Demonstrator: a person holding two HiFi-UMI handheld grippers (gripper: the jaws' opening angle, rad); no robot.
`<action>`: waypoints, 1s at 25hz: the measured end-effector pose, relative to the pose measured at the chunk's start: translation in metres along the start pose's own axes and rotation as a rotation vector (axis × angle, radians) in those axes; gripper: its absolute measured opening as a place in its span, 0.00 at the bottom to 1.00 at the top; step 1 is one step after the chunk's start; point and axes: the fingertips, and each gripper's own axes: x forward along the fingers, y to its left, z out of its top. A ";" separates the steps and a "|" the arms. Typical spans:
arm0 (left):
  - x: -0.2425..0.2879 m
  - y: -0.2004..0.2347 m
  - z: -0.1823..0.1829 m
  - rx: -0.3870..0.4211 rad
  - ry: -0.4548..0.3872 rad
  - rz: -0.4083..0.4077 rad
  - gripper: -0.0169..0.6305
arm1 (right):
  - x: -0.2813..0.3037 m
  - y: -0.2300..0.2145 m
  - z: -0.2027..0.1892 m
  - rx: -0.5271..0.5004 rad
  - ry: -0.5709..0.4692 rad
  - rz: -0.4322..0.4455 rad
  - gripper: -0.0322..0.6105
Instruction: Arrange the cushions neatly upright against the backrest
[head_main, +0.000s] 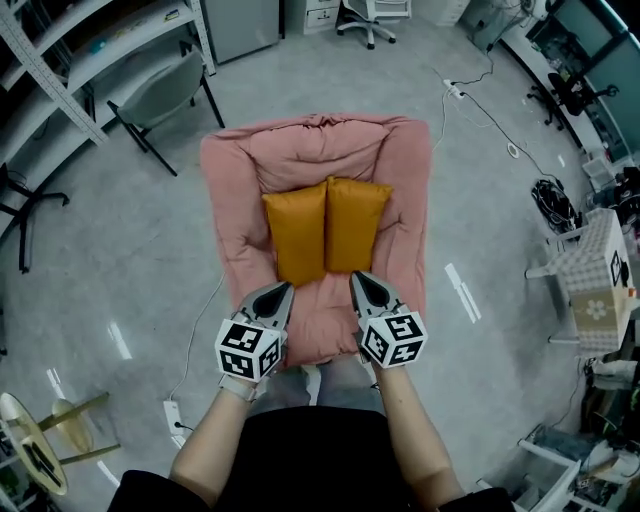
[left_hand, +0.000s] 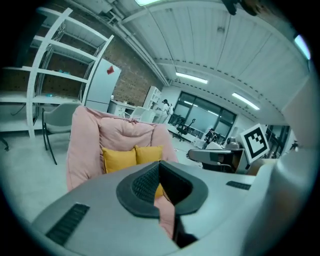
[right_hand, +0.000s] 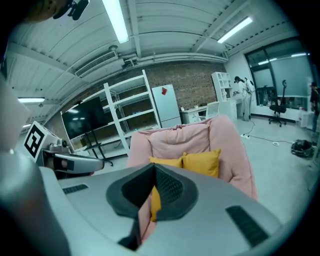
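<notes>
Two orange-yellow cushions stand side by side on a pink padded sofa (head_main: 320, 150), leaning on its backrest: the left cushion (head_main: 297, 235) (left_hand: 119, 159) (right_hand: 165, 161) and the right cushion (head_main: 355, 225) (left_hand: 149, 153) (right_hand: 202, 162). They touch along their inner edges. My left gripper (head_main: 284, 290) (left_hand: 160, 170) hovers over the seat's front, just short of the left cushion's lower edge, shut with nothing in it. My right gripper (head_main: 358, 280) (right_hand: 152, 172) is level with it below the right cushion, also shut and empty.
A grey chair (head_main: 160, 95) and white shelving (head_main: 60, 50) stand at the back left, an office chair (head_main: 365, 15) behind the sofa. Cables and a power strip (head_main: 455, 90) lie on the floor at the right. A wooden stool (head_main: 45, 430) is near left, a small white table (head_main: 595, 280) at right.
</notes>
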 end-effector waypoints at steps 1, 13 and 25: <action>-0.004 -0.007 0.002 0.012 0.002 -0.005 0.05 | -0.006 0.007 0.004 -0.010 -0.005 0.009 0.06; -0.042 -0.091 0.057 0.154 -0.050 -0.042 0.05 | -0.086 0.056 0.050 -0.039 -0.106 0.144 0.06; -0.073 -0.128 0.114 0.275 -0.194 -0.020 0.05 | -0.139 0.070 0.118 -0.175 -0.263 0.233 0.06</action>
